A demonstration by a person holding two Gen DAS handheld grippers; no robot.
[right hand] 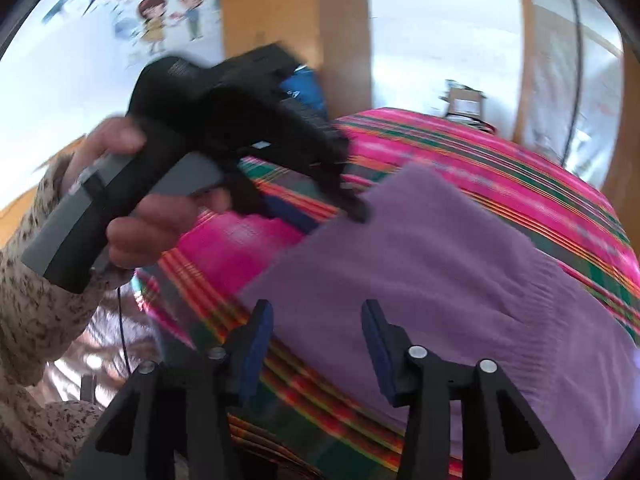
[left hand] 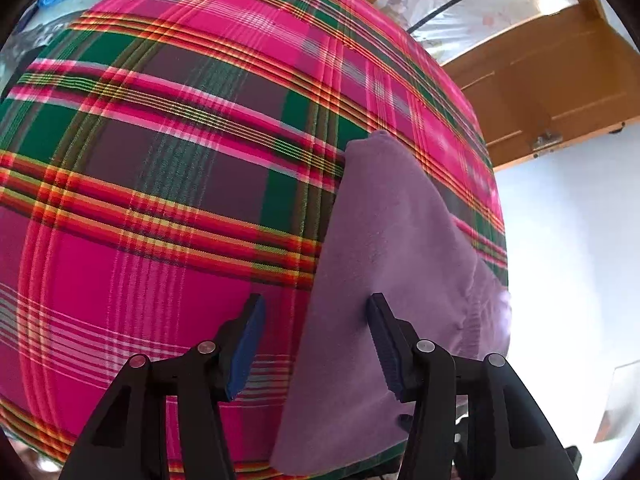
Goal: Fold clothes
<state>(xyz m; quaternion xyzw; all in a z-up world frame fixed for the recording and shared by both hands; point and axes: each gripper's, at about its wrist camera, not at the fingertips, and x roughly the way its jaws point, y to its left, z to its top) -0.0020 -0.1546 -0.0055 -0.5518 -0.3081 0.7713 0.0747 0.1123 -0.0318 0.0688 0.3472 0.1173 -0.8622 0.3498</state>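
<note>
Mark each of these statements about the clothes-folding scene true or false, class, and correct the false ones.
1. The purple garment lies on a plaid cloth. True.
2. The right gripper is clamped on the garment. False: its jaws stand apart, with nothing pinched between them.
3. The left gripper has its jaws open. True.
4. The plaid cloth is mostly blue and white. False: it is mainly pink, with green, red and yellow stripes.
5. In the right wrist view, a hand holds the other gripper above the garment's far corner. True.
</note>
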